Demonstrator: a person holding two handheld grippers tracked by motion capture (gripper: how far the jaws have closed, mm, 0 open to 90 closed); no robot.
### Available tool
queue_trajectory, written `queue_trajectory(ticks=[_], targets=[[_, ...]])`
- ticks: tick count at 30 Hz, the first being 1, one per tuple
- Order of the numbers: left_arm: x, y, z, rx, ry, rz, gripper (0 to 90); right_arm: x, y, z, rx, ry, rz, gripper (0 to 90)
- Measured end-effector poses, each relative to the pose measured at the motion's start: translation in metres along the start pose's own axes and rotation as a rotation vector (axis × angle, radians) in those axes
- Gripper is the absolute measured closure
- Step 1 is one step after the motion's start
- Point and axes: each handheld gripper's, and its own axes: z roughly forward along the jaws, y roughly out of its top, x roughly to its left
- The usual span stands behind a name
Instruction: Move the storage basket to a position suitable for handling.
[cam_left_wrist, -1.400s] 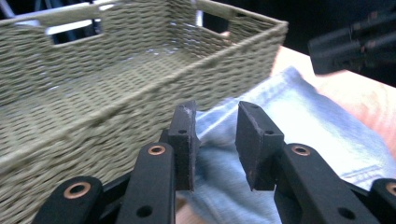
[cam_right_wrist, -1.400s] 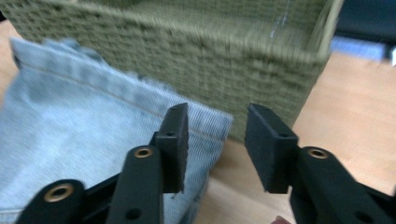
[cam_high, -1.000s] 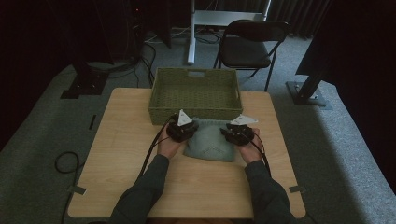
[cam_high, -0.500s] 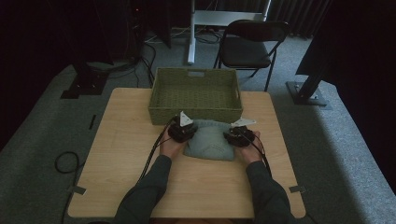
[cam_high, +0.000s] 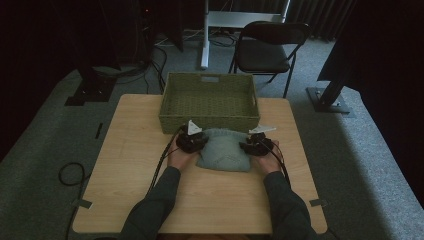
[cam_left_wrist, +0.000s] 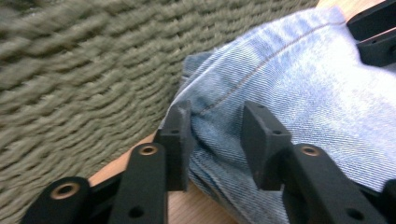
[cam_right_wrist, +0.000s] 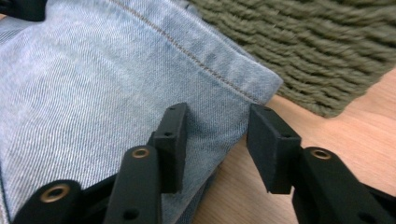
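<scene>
Squarely between both grippers, folded jeans (cam_high: 223, 155).

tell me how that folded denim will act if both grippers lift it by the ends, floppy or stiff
Probably floppy: the folded denim is soft cloth, rumpled and bulging beside the basket, so its middle would likely sag. The stacked layers at the edge in the left gripper view may slide apart or unfold. It looks fairly heavy for cloth, and not fragile or likely to roll.
</scene>
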Motion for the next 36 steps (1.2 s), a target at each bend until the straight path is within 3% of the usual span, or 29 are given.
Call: queue_trajectory(ticks=[11,21,25,36], targets=[[0.022,0.008,-0.039,-0.005,-0.028,0.023,56.6,-0.003,0.013,-0.023,-0.057,-0.025,-0.009,55.1],[0.040,0.013,-0.070,-0.037,-0.061,0.051,56.1,-0.010,0.026,-0.038,-0.070,-0.029,-0.032,54.2],[0.048,0.014,-0.081,-0.027,-0.048,0.073,55.9,-0.014,0.031,-0.045,-0.080,-0.036,-0.038,53.9],[0.070,0.015,-0.105,-0.062,-0.029,0.056,55.2,-0.024,0.041,-0.059,-0.093,-0.056,-0.058,52.2]])
